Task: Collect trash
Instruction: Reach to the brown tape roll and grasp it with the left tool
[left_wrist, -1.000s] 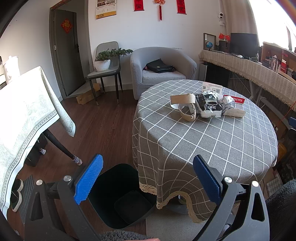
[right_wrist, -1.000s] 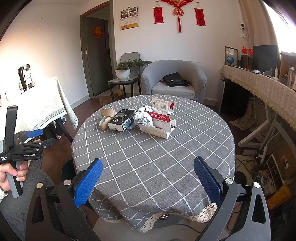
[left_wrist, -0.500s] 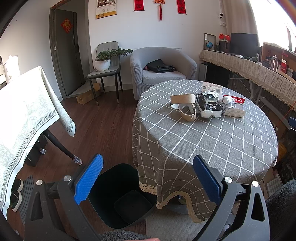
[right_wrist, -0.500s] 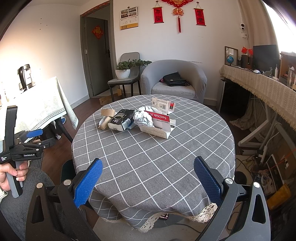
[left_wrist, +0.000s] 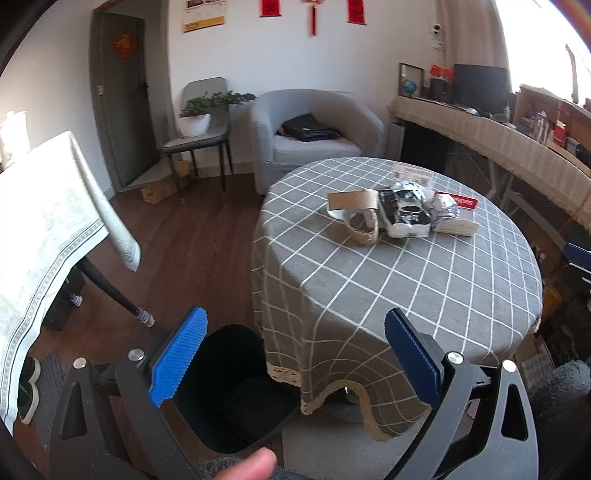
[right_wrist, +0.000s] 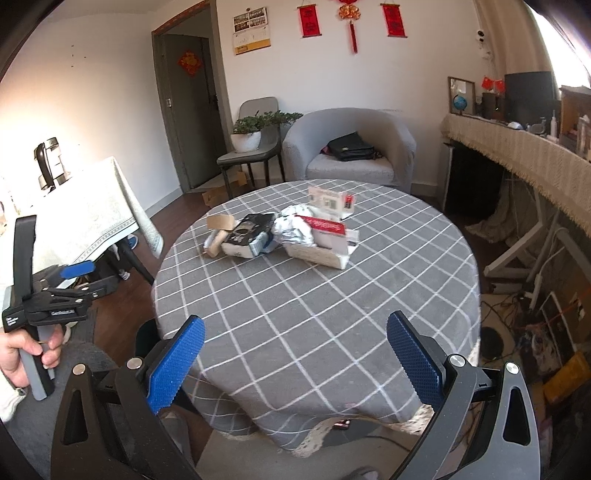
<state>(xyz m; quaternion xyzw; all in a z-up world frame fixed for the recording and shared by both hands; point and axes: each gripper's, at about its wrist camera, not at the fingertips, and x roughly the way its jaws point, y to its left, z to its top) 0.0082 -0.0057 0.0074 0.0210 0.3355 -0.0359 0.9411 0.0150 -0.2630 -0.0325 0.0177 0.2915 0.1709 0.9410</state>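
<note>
A heap of trash lies mid-table on the grey checked cloth (right_wrist: 314, 302): a brown tape roll (left_wrist: 364, 225), a black-and-white packet (left_wrist: 404, 212), crumpled white wrapping (right_wrist: 293, 230), a red-topped carton (right_wrist: 325, 243) and a small white box (right_wrist: 330, 201). A black bin (left_wrist: 229, 384) stands on the floor at the table's left foot. My left gripper (left_wrist: 295, 354) hangs open over the bin and table edge, empty. Open and empty too, my right gripper (right_wrist: 295, 358) sits at the near table edge, well short of the heap. The left gripper (right_wrist: 48, 291) also shows in the right wrist view, in a hand.
A second table with a pale cloth (left_wrist: 40, 229) stands left. Behind are a grey armchair (left_wrist: 314, 133) with a black bag, a chair with a potted plant (left_wrist: 199, 114) and a long side counter (left_wrist: 498, 136). Cables and clutter (right_wrist: 535, 325) lie on the floor at right.
</note>
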